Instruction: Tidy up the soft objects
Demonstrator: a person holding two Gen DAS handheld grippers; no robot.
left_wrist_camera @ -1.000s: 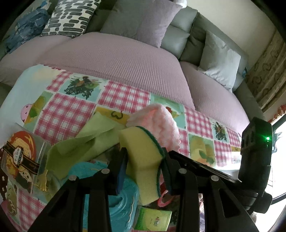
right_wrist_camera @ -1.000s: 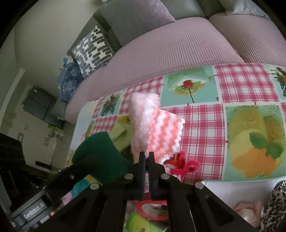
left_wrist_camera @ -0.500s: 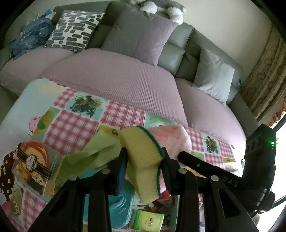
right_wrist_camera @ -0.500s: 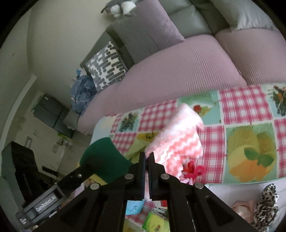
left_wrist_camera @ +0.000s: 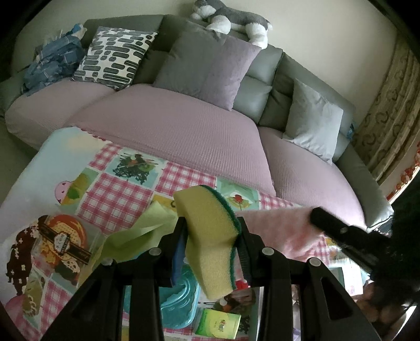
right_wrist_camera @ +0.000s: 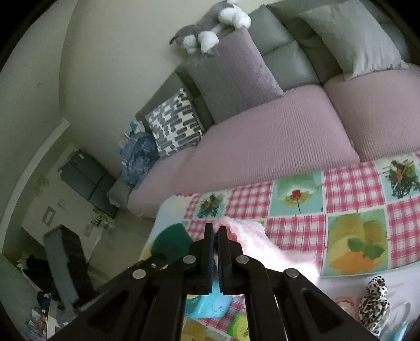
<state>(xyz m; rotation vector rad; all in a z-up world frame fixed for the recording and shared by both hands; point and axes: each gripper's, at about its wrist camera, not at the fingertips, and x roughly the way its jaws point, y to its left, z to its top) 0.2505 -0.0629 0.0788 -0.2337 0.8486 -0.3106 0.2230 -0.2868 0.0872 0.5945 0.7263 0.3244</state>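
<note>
Left wrist view: the left tool point(left_wrist_camera: 211, 230) is clamped on a yellow sponge point(left_wrist_camera: 210, 236) with a dark green scouring layer along its right edge, the foam pinched at its waist between the two black fingers and standing upright above the surface point(left_wrist_camera: 115, 194). The surface wears a cloth of pink gingham and fruit-and-flower panels. Under and just left of the sponge lie a pale green cloth point(left_wrist_camera: 136, 230), a clear printed snack box point(left_wrist_camera: 60, 241), a teal plastic lid point(left_wrist_camera: 178, 301) and a small green packet point(left_wrist_camera: 218, 321). To the right, a pink fluffy cloth point(left_wrist_camera: 278, 230) hangs blurred from the right tool point(left_wrist_camera: 317, 219), which reaches in from the frame's edge. The far rim of the surface meets a sofa point(left_wrist_camera: 168, 126) with mauve seat covers; the seats are open, with cushions and a plush dog point(left_wrist_camera: 231, 21) along the back.

Right wrist view: the right tool point(right_wrist_camera: 215, 230) has its fingers pressed together on the upper edge of the pink fluffy cloth point(right_wrist_camera: 265, 249), which trails down to the right over the surface point(right_wrist_camera: 354, 188). The sponge's green face point(right_wrist_camera: 172, 242) shows just left of the fingers. A leopard-print soft item point(right_wrist_camera: 374, 301) lies on the white near edge at lower right.
</note>
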